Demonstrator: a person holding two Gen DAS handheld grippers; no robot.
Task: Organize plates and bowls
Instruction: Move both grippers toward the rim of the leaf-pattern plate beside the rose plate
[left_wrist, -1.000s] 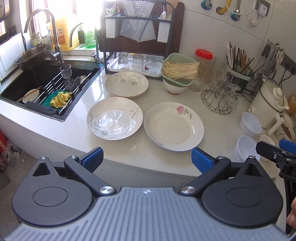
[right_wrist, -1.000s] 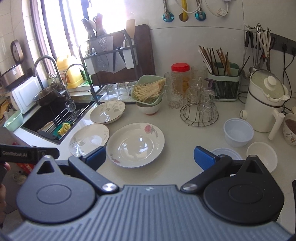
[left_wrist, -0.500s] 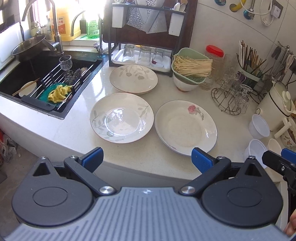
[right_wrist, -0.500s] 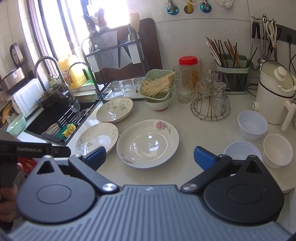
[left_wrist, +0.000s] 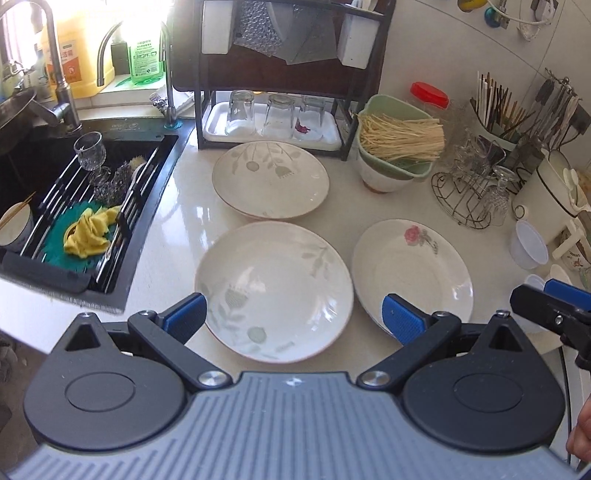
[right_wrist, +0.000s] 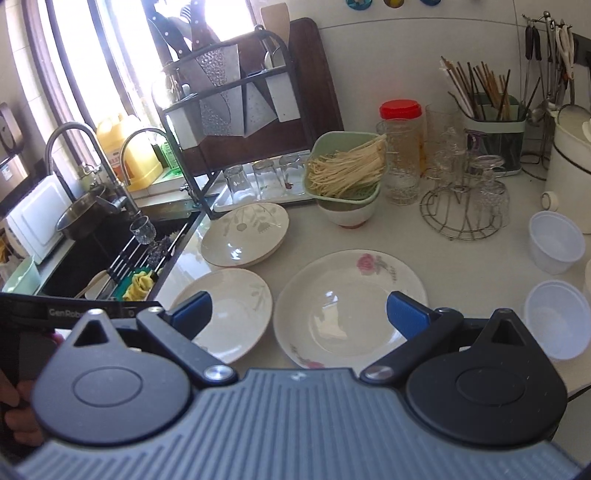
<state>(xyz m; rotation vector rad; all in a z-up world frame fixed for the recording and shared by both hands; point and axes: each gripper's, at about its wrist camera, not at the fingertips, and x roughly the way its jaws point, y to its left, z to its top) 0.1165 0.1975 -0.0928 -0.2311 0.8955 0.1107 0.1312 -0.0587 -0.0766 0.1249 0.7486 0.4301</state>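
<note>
On the pale stone bench (left_wrist: 177, 229), seen from the left wrist camera, three plates lie near each other. A white round plate with grey leaf pattern (left_wrist: 273, 290) is closest, and the left hand-held gripper (left_wrist: 293, 317) hovers over its near rim with the blue fingers (left_wrist: 186, 317) wide apart, holding nothing. Just beside this plate, to the right, lies a white plate with pink rose print (left_wrist: 412, 271). Behind them, a shallow cream plate with grey flower print (left_wrist: 269, 179) rests in front of a black dish rack (left_wrist: 273, 92) which carries upturned glasses. A green strainer with pale noodles (left_wrist: 399, 142) sits on a white bowl at the right of this rack. A black sink (left_wrist: 44, 206) with a yellow cloth is at the left. At the right edge, small translucent plastic cups (left_wrist: 528, 249) stand near a white kettle.

From the right wrist camera, the right hand-held gripper (right_wrist: 299, 314) is also opened wide and empty, above the near part of the rose plate (right_wrist: 351, 308). The leaf plate (right_wrist: 229, 312) lies just left of it, partly behind the left finger. The flower plate (right_wrist: 243, 234) is further back, near the sink edge. Two translucent plastic cups (right_wrist: 556, 247) stand at the right, apart from the plates. A wire glass holder (right_wrist: 461, 210) stands behind the rose plate.
</note>
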